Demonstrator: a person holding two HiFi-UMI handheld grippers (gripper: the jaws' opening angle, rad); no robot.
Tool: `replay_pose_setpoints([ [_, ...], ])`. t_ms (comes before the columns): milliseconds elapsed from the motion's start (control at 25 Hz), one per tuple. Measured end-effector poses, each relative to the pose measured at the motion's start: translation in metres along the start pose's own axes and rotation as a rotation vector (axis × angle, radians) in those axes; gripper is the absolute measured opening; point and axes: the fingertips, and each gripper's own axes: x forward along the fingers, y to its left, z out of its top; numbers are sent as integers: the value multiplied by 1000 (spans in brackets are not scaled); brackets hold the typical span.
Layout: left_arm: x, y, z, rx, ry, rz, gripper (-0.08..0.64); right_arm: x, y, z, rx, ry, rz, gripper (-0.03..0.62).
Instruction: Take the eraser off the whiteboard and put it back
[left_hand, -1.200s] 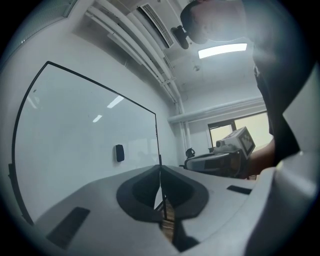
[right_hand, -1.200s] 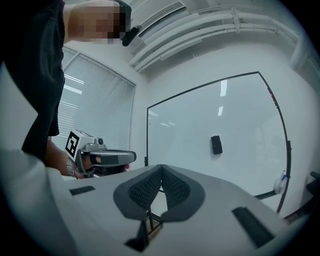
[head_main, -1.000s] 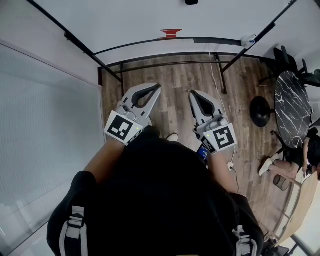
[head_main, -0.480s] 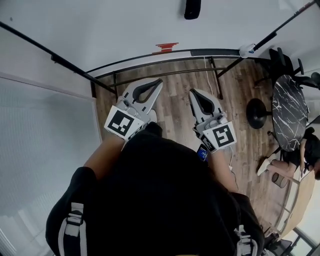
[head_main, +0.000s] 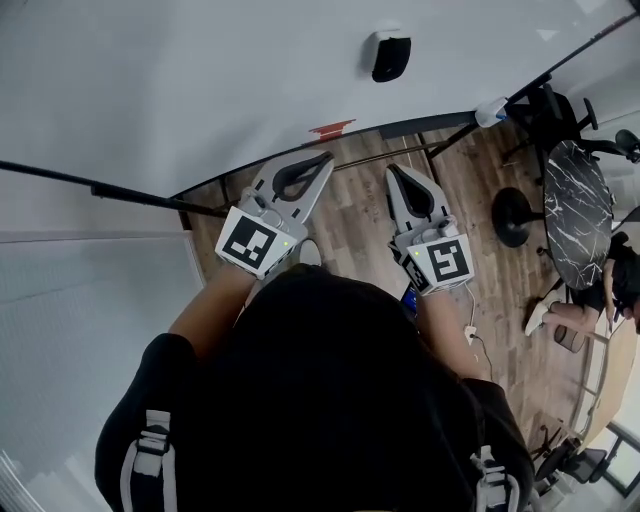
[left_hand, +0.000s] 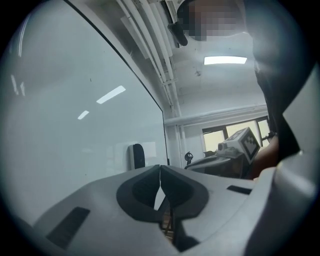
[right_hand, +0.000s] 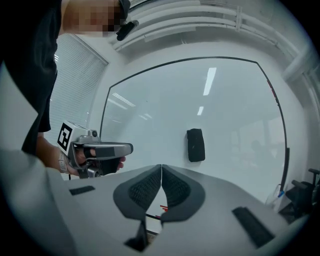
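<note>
Jaws together — eraser on whiteboard, apparently wooden floor.

A large whiteboard stands upright, edged by a thin black frame. A black eraser clings to its face, set upright and well above the board's lower edge. Below the board lies a brown wood-plank floor. On the floor stand the board's black metal legs, a round dark table with white veining on a black disc base, and black chairs beside it. A white cable trails across the planks.
</note>
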Motion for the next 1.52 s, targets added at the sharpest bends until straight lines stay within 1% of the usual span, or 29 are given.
replay_pose_setpoints([
  [200, 15, 27, -4, -1, -9, -26, 5, 29, -17, -4, 22, 22, -83, -4],
  [240, 19, 30, -5, -3, -11, -28, 5, 33, -22, -4, 26, 23, -97, 7],
  [320, 26, 35, -6, -6, -12, -29, 5, 42, -32, -1, 32, 23, -118, 51],
  [440, 37, 39, -9, -2, 2, -22, 5, 52, -50, 6, 29, 15, -137, 76],
  [520, 46, 46, -11, 2, 7, -5, 5, 61, -64, 11, 10, 7, -151, 98],
  [600, 53, 53, -10, 13, 3, 19, 5, 73, -76, 14, -9, 8, -157, 150],
  [640, 56, 55, -11, 15, 5, 30, 5, 77, -81, 16, -15, 8, -158, 166],
  [800, 67, 62, -13, 14, 13, 72, 5, 92, -103, 23, -37, 1, -161, 208],
  [960, 75, 71, -11, 37, 18, 113, 5, 110, -115, 31, -75, -10, -157, 262],
  [1040, 78, 75, -11, 36, 18, 132, 5, 118, -120, 36, -83, -24, -159, 282],
  [1240, 83, 82, -13, 27, 27, 170, 5, 136, -125, 43, -94, -52, -150, 288],
  [1520, 83, 90, -17, 13, 37, 209, 5, 152, -128, 45, -108, -63, -175, 284],
])
